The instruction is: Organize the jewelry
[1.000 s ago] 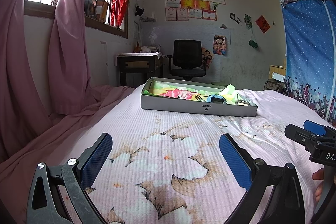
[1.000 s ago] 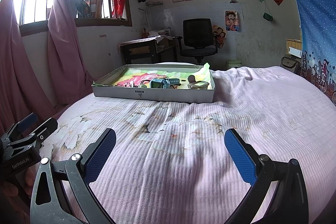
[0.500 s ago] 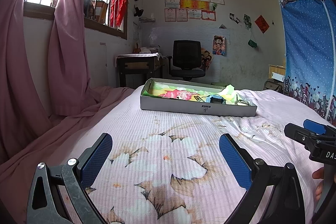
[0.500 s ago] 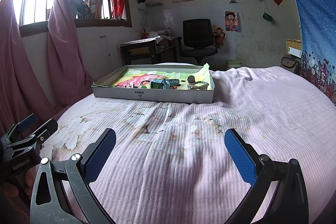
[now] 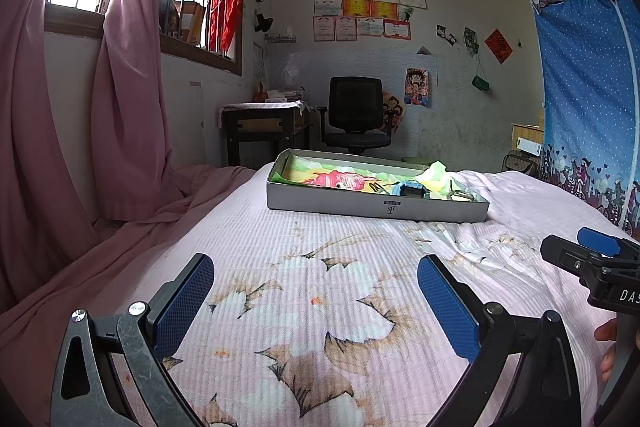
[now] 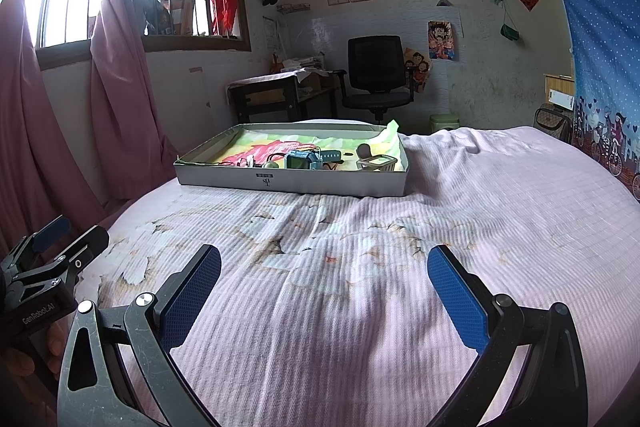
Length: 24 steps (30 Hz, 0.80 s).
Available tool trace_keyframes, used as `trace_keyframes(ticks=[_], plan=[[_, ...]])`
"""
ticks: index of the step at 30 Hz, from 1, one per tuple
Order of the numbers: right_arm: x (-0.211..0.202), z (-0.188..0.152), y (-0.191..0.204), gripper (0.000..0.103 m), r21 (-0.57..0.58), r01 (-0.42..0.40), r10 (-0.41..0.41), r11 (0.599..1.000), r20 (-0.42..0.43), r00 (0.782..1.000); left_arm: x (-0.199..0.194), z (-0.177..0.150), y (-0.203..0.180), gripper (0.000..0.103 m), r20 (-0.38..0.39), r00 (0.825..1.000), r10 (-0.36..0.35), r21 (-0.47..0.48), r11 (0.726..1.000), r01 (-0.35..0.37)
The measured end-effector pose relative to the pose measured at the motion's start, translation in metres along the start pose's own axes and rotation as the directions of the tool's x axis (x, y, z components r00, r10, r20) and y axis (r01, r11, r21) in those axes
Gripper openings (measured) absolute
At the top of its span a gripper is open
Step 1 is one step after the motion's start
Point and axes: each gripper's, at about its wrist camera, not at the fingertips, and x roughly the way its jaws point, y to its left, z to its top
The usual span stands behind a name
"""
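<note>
A shallow grey box point(image 5: 376, 207) point(image 6: 292, 183) lined with colourful paper sits on the bed, well ahead of both grippers. Inside lie a blue watch point(image 6: 306, 159) point(image 5: 409, 189), a small square-framed piece point(image 6: 378, 163) and other small jewelry. My left gripper point(image 5: 316, 297) is open and empty, low over the bedspread. My right gripper point(image 6: 324, 287) is open and empty, likewise low over the bed. Each gripper shows at the edge of the other's view.
The bed carries a pink floral spread point(image 5: 320, 307). Pink curtains point(image 5: 80, 147) hang at the left by a barred window. A desk point(image 5: 264, 131) and black office chair point(image 5: 354, 115) stand beyond the bed. A blue wardrobe cover point(image 5: 588, 99) hangs at the right.
Both views have shifted slightly; the box sits about where it was. Both grippers stay open and empty.
</note>
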Motion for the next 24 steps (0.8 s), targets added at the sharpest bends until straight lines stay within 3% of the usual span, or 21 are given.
trace_keyframes(ticks=[24], plan=[[0.0003,0.0001,-0.0007,0.102,-0.002,0.0,0.0,1.0,0.0,1.0,0.0066,0.0036,0.0045,0.102,0.003,1.0,-0.004,0.004,1.0,0.004]])
